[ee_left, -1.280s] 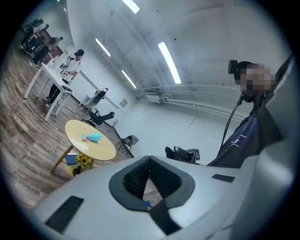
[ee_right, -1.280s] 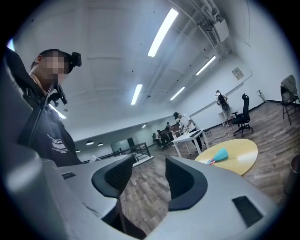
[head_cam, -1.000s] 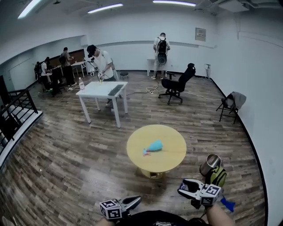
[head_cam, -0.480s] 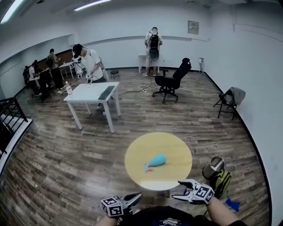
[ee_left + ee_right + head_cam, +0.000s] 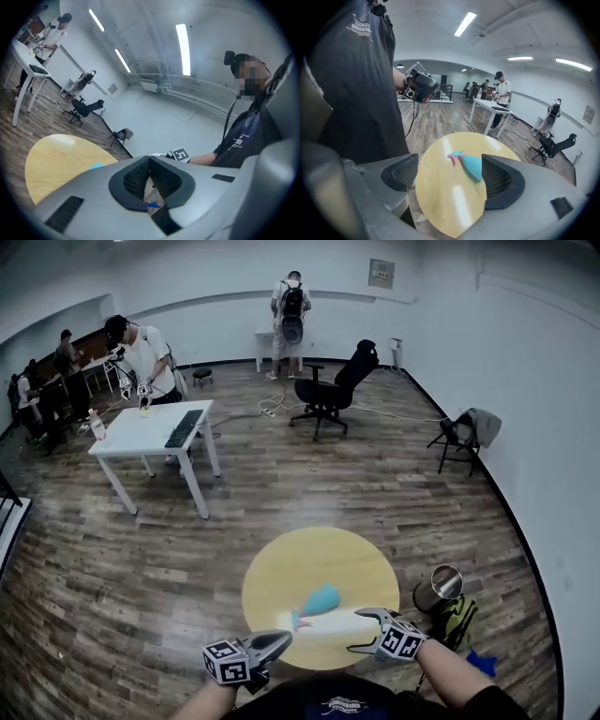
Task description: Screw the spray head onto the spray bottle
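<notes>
One blue spray bottle (image 5: 319,599) lies on the round table (image 5: 281,573). Two grippers at the table's near edge: left gripper (image 5: 286,637) closed and empty, right gripper (image 5: 357,630) empty, jaws just opening wide.

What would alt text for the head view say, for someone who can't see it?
A blue spray bottle lies on its side on a round yellow table, seen from above. At the bottom edge the person holds two tongs toward it: the left tongs shut, the right tongs open, having just been opening, with nothing between them.
</notes>
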### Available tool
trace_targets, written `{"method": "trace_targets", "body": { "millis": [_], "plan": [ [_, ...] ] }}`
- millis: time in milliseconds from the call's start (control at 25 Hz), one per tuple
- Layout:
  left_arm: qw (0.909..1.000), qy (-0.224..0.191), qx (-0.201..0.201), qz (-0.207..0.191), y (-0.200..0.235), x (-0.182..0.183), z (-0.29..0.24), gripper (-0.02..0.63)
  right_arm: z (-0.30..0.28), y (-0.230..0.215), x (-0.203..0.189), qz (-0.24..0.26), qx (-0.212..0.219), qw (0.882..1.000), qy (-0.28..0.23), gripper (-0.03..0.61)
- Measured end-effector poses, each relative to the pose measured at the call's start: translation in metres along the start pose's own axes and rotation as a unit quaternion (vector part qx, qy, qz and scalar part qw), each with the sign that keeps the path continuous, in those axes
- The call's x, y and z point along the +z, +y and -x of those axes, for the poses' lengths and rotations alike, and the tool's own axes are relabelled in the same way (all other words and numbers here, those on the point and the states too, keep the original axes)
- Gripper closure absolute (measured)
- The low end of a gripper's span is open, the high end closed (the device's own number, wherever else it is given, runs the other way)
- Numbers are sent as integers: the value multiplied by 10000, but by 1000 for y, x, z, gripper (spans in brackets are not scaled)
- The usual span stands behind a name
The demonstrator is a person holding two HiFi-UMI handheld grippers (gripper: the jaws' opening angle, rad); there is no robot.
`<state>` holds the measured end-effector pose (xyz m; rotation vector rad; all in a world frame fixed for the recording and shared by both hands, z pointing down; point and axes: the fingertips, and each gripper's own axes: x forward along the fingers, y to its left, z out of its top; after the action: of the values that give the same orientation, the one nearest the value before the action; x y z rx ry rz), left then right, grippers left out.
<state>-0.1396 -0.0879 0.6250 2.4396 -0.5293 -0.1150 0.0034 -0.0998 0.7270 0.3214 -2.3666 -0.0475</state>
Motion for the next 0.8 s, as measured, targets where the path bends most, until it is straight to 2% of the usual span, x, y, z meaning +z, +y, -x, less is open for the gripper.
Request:
{"method": "trace_targets", "body": {
  "millis": [80, 200, 320, 440, 640, 800],
  "plan": [
    [9997, 54, 224, 84, 15, 0, -13, 601, -17, -29, -13, 188, 187, 9996, 24, 138],
    [9966, -40, 796, 187, 27, 8, -27, 601, -41, -65, -28, 606, 630, 9961, 75, 134],
    [9894, -353, 1341, 437, 23, 13, -53, 601, -54, -95, -53, 1047, 1144, 9878, 171, 88],
    [9825, -435, 1718, 579, 27, 0, -72, 601, -86, -115, -81, 1483, 1505, 9770, 283, 25],
    [9777, -248, 1966, 691, 46, -7, -60, 601, -147, -122, -105, 1968, 1835, 9611, 628, -2],
    [9772, -16, 1967, 796, 74, -13, -32, 601, -192, -112, -125, 1955, 1887, 9569, 1026, -21]
  ]
}}
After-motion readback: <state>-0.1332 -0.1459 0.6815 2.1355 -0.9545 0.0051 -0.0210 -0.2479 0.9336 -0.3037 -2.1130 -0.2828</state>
